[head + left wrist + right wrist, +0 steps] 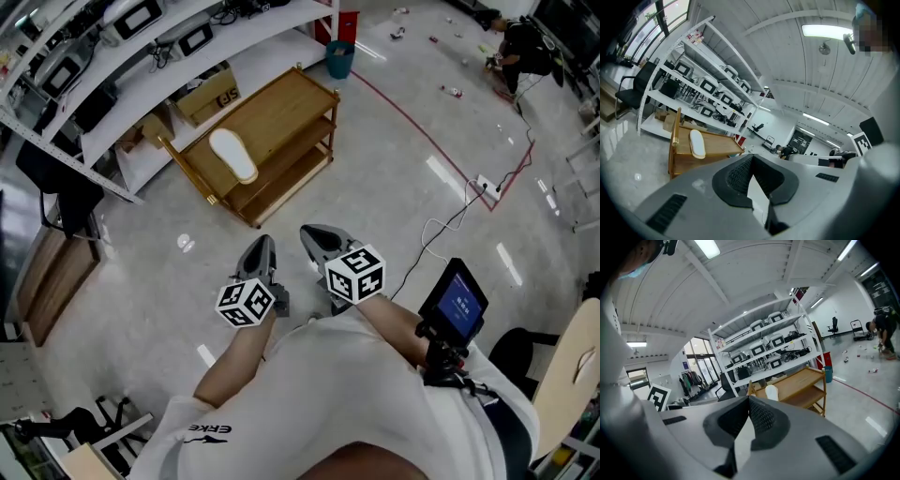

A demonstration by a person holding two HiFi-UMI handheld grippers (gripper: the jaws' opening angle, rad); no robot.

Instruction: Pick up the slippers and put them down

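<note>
Nothing is picked up yet, by my reading: one white slipper (233, 155) lies on the top shelf of the wooden cart (286, 98), and no second one shows. The left gripper (262, 247) and right gripper (316, 234) hang side by side, well short of the cart, each with jaws pressed together on nothing. Approach, grasp and set-down all remain. Beyond the cart stands a teal bin (339, 59), its contents unseen.

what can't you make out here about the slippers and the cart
- Second slipper: only one slipper shows, on the wooden cart. In the head view the cart's top covers most of the lower shelves.
- Slipper's strap side: too small in every view.
- Floor litter: too small to name, head view.
</note>
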